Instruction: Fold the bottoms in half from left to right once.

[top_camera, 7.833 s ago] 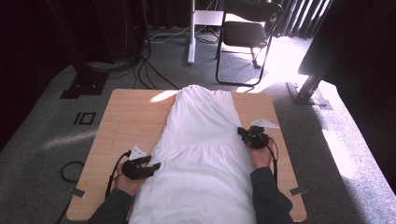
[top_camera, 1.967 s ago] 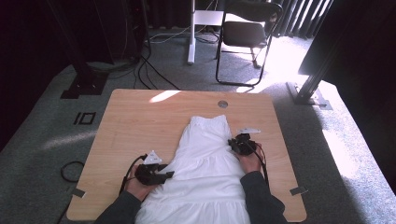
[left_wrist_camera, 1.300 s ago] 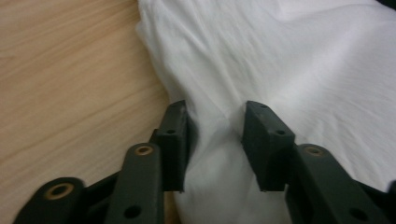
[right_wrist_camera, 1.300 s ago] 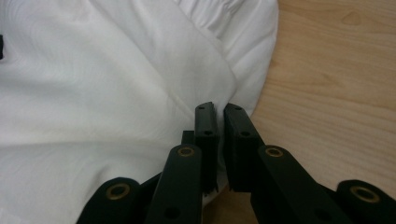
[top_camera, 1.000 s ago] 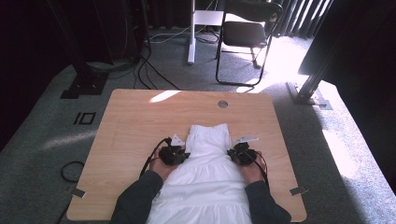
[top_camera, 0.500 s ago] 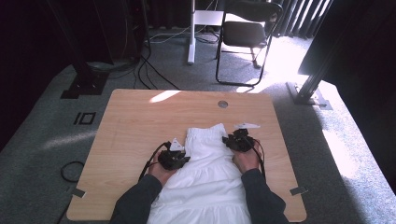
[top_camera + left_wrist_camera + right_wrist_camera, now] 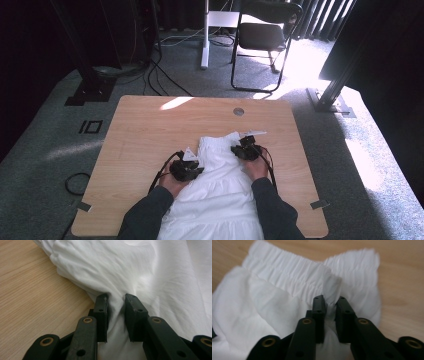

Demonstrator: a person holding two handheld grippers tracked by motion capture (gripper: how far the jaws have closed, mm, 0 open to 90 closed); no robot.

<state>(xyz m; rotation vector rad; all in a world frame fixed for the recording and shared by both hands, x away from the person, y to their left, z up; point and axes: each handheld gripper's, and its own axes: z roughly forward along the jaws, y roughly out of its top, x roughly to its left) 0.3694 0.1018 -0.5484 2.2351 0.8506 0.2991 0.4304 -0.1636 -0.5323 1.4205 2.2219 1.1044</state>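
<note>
Grippers [image 7: 186, 170] [image 7: 246, 151] pinching crumpled white garment [image 7: 220, 187], shirred band, wooden table [image 7: 145, 130]

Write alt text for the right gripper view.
The right gripper pinches a fold of a white garment just below its gathered elastic band. The cloth lies rumpled on a wooden table.

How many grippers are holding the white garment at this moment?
2. The left gripper pinches the white garment at its left edge; the right gripper pinches its gathered band at the far right corner.
</note>
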